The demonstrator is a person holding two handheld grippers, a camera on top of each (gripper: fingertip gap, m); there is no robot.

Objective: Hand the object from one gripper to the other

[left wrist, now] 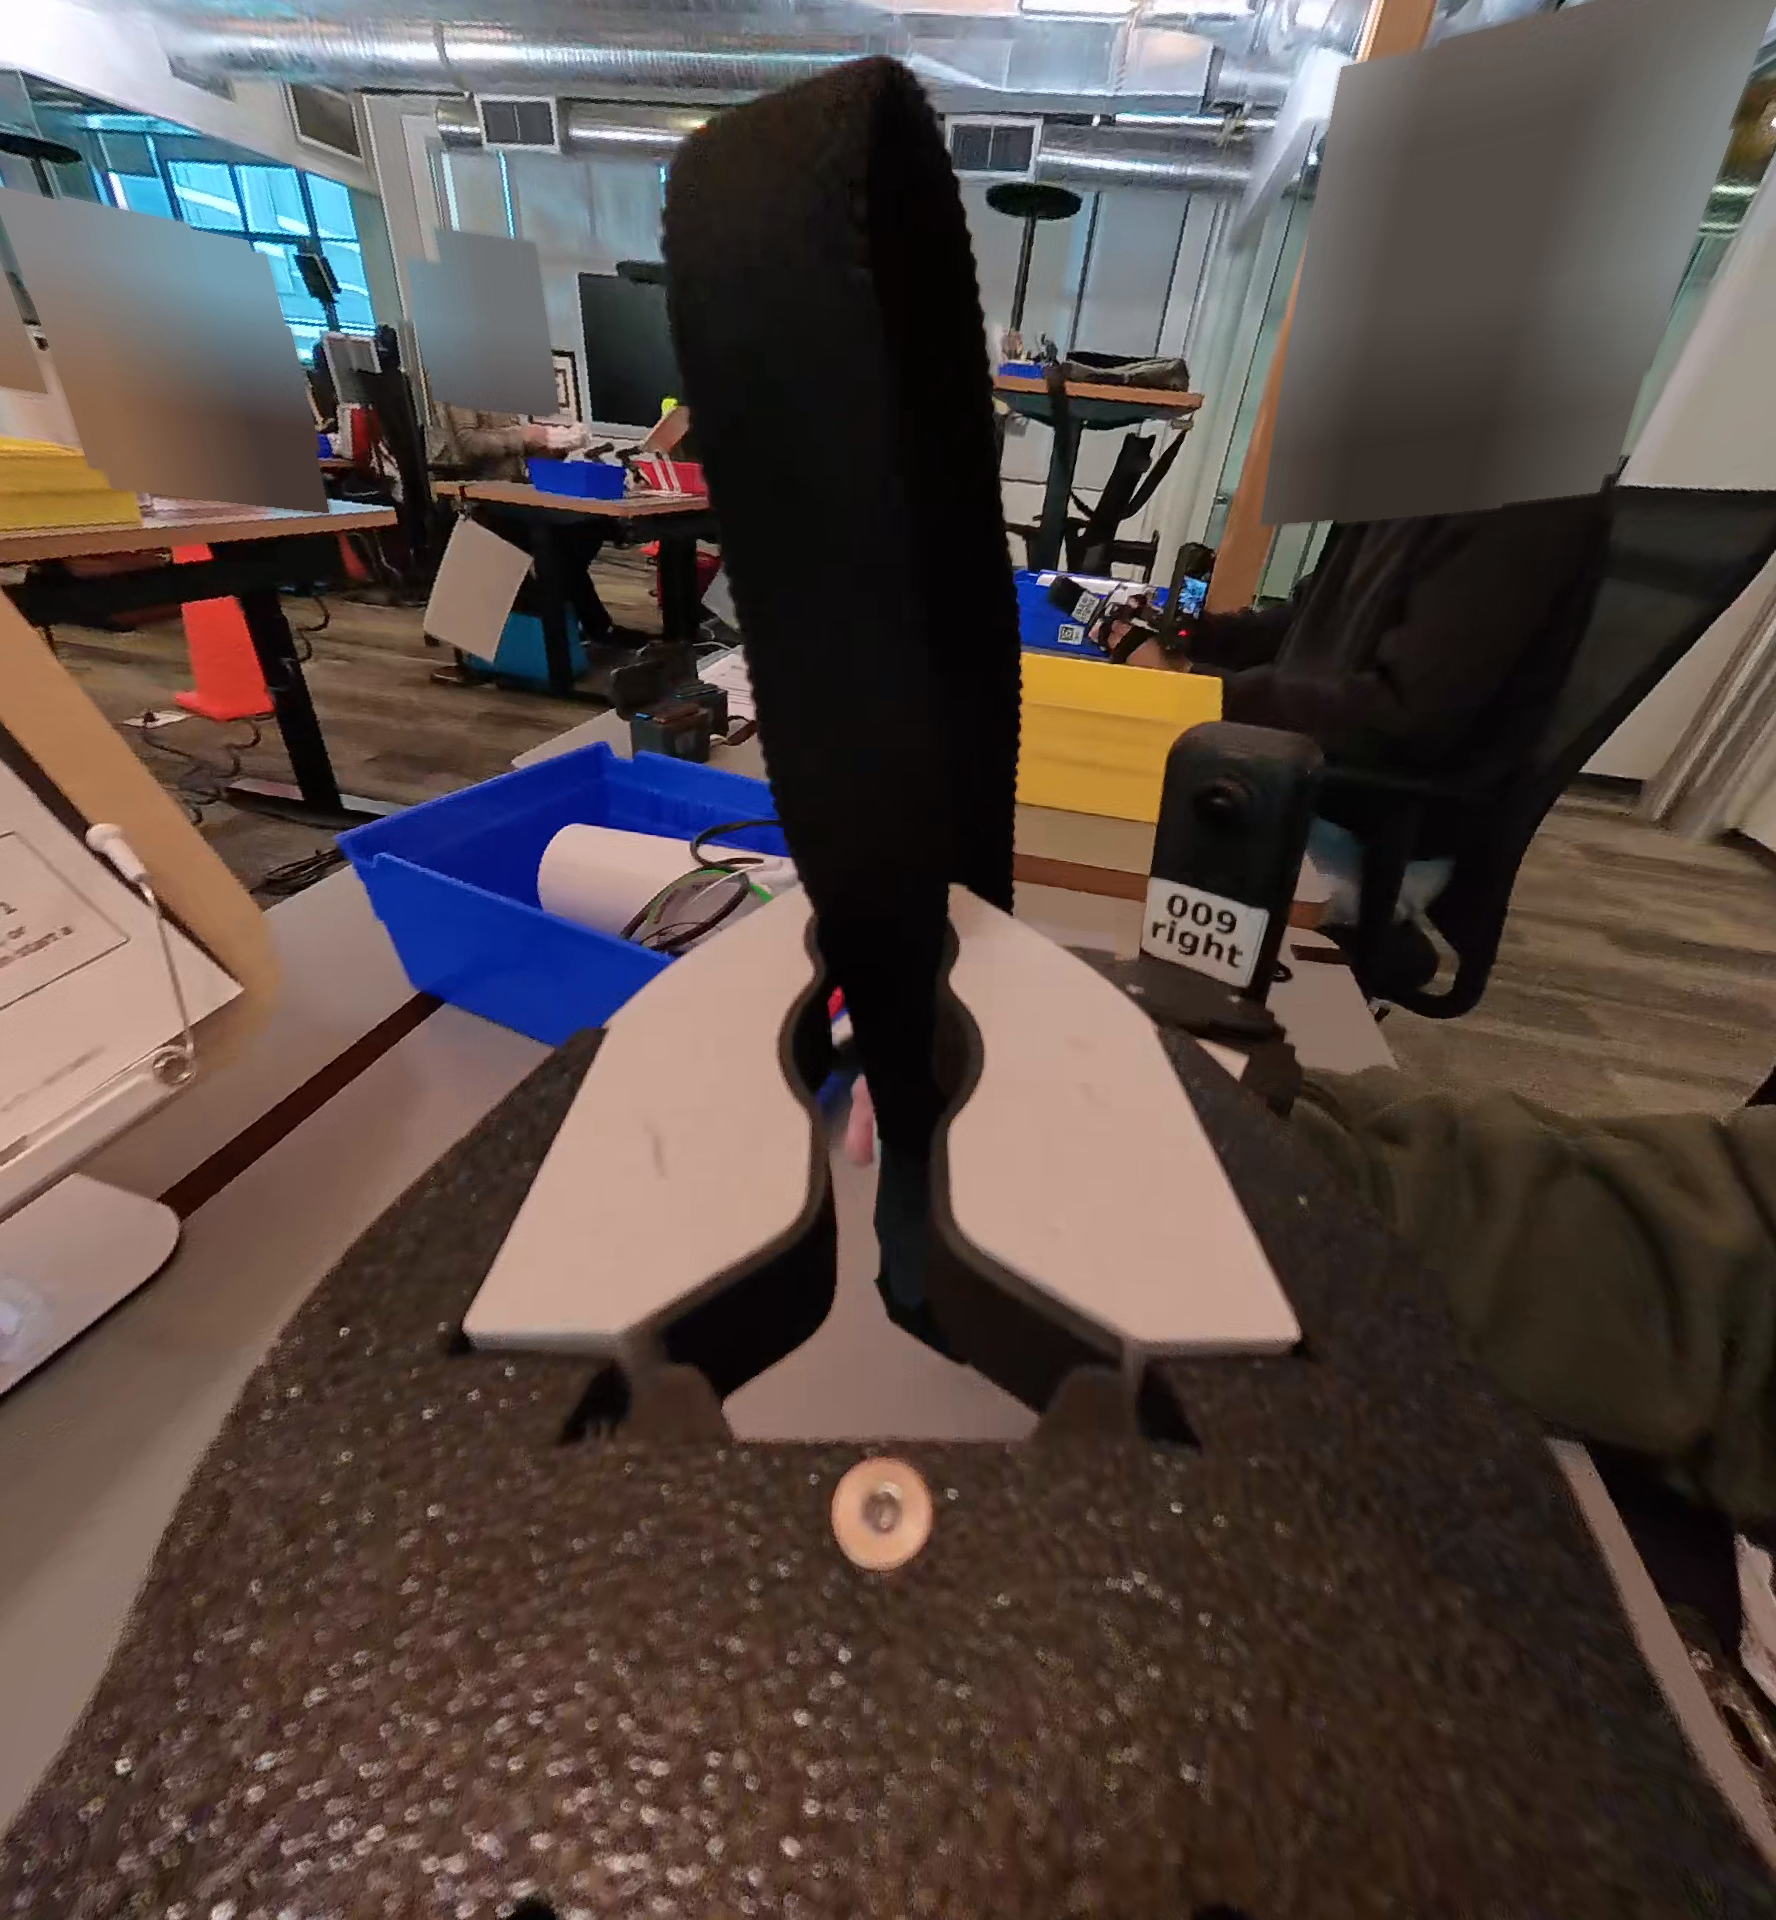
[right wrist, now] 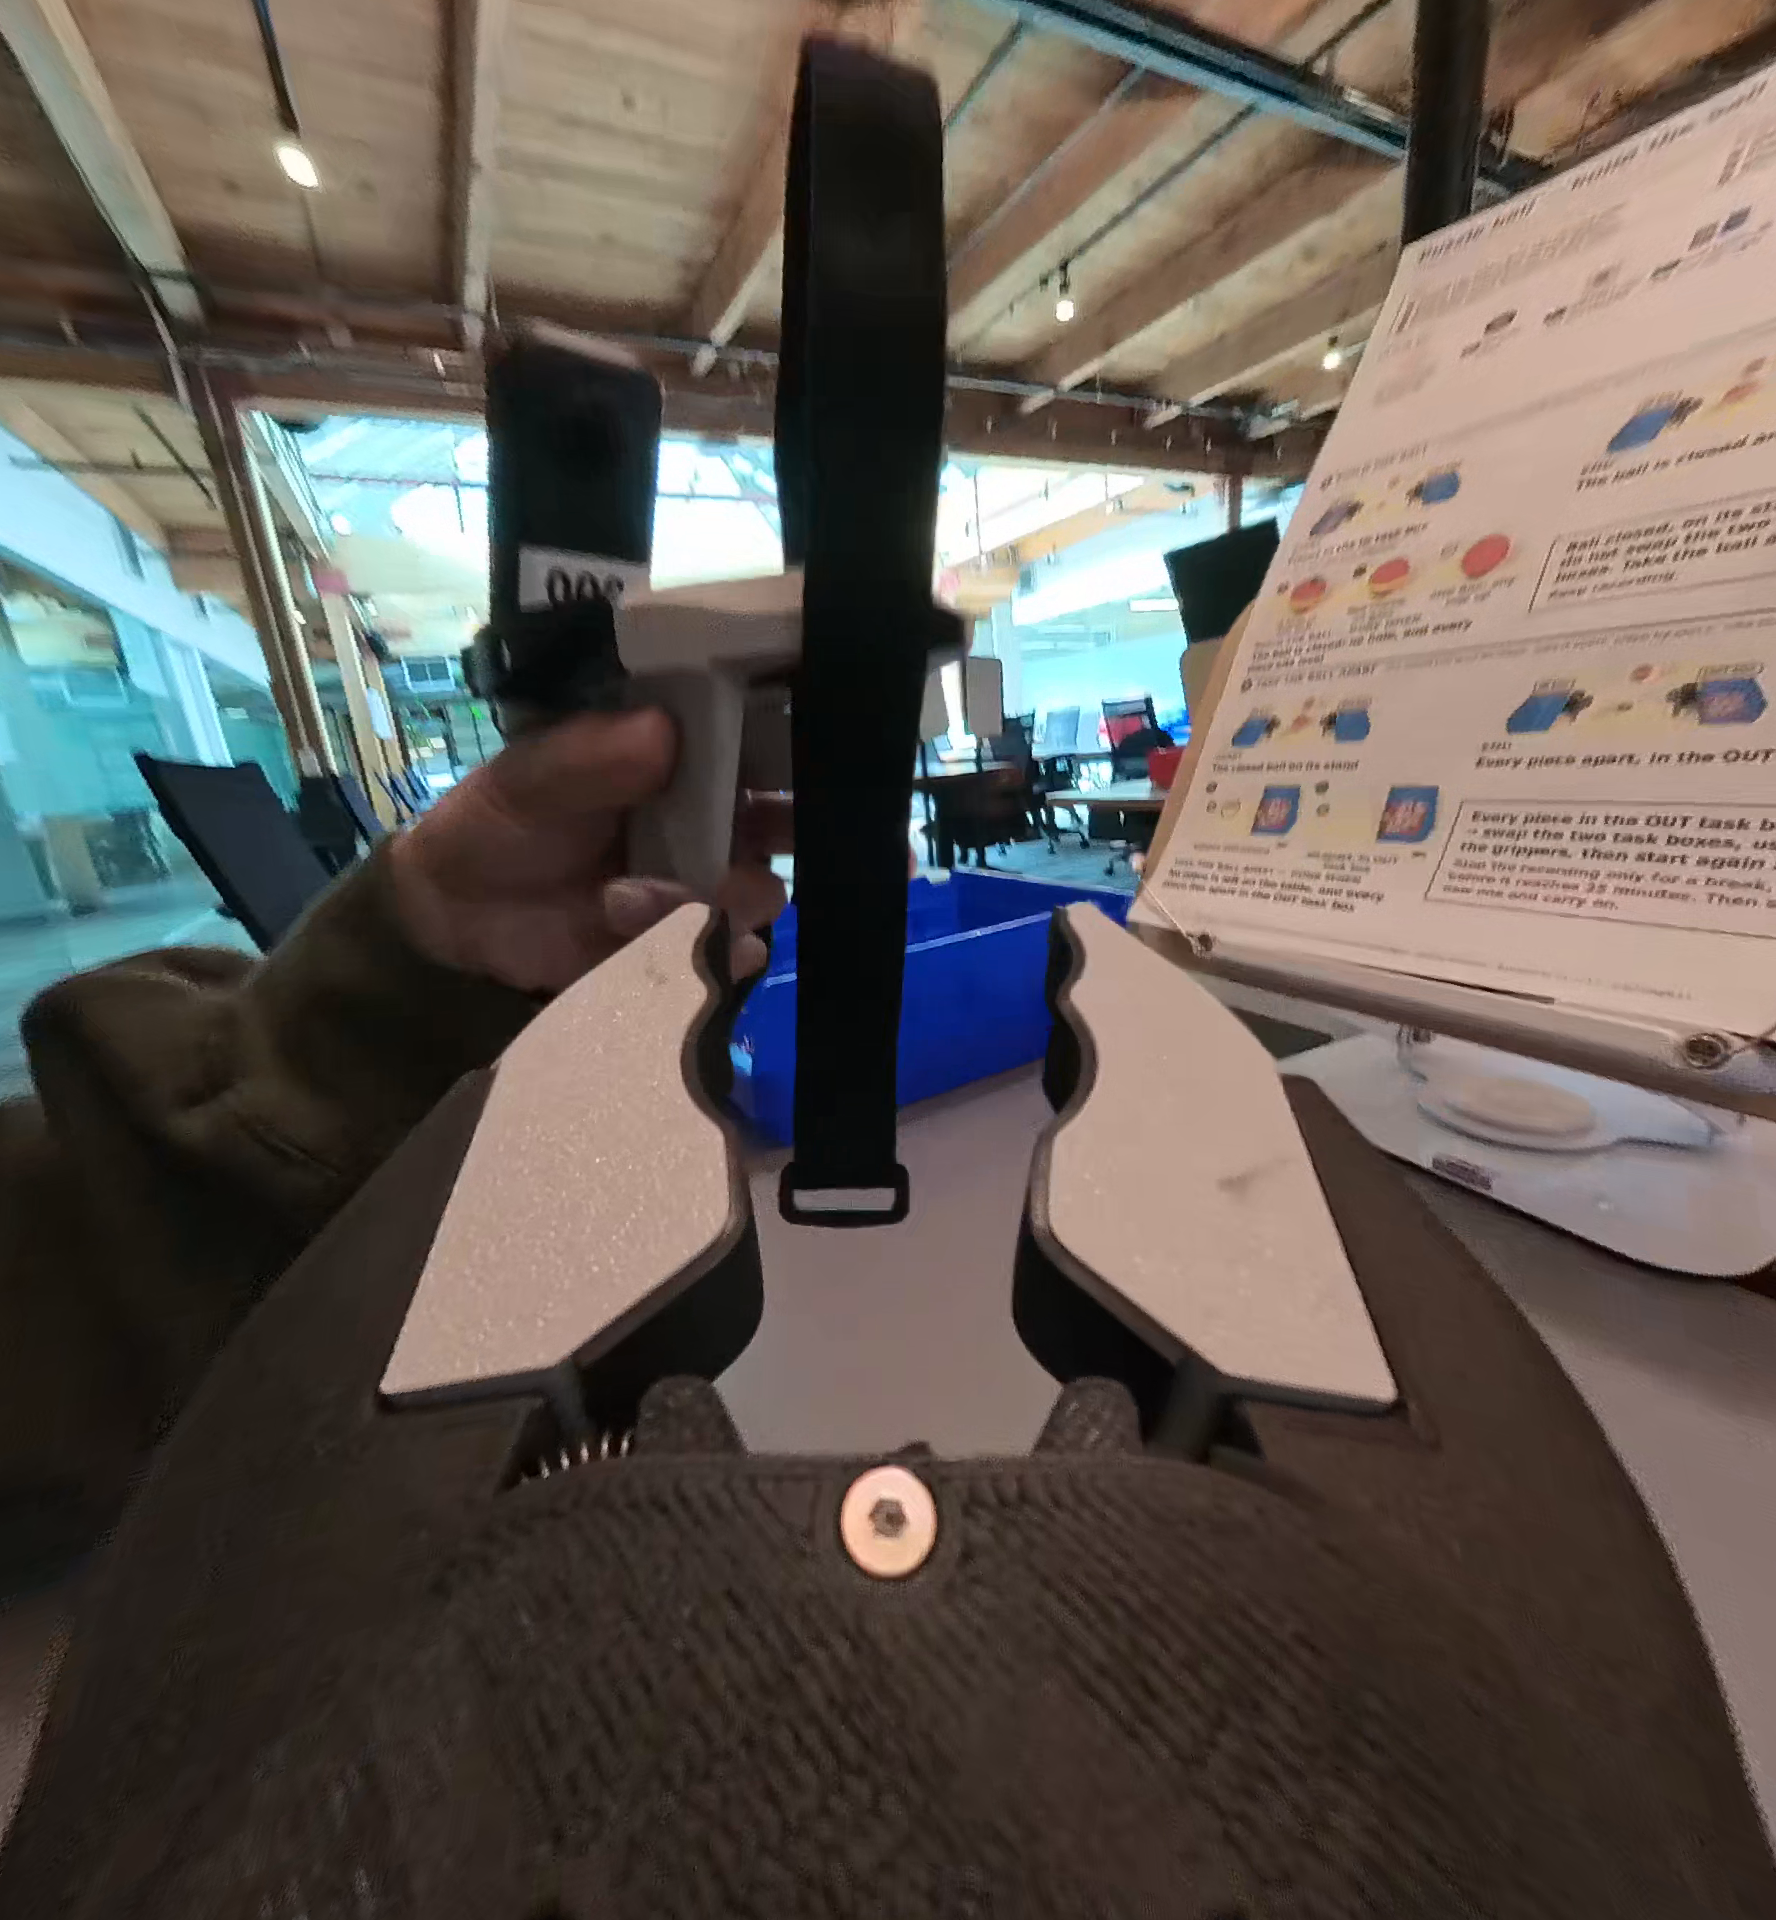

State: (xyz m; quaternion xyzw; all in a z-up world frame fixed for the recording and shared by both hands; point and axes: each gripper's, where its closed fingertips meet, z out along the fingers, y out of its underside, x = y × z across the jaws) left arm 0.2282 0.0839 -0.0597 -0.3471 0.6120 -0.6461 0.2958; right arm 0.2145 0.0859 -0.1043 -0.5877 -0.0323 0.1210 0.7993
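Note:
A black webbing strap (left wrist: 842, 520) stands up in a loop from my left gripper (left wrist: 879, 920), which is shut on its lower part. In the right wrist view the same strap (right wrist: 853, 727) hangs down from the left gripper (right wrist: 738, 665), held by a hand, and ends in a flat ring (right wrist: 842, 1195). My right gripper (right wrist: 889, 920) is open, with the strap's lower end between its fingers and touching neither. The right gripper's camera body (left wrist: 1227, 831) shows just right of the strap in the left wrist view.
A blue bin (left wrist: 468, 894) with a white roll and cables sits on the grey table behind the grippers; it also shows in the right wrist view (right wrist: 957, 997). An instruction sheet on a stand (right wrist: 1590, 623) is beside it. Yellow bins (left wrist: 1102, 738) and a seated person (left wrist: 1435, 644) are farther off. The tips of one gripper are about 5 cm away from the tips of the other.

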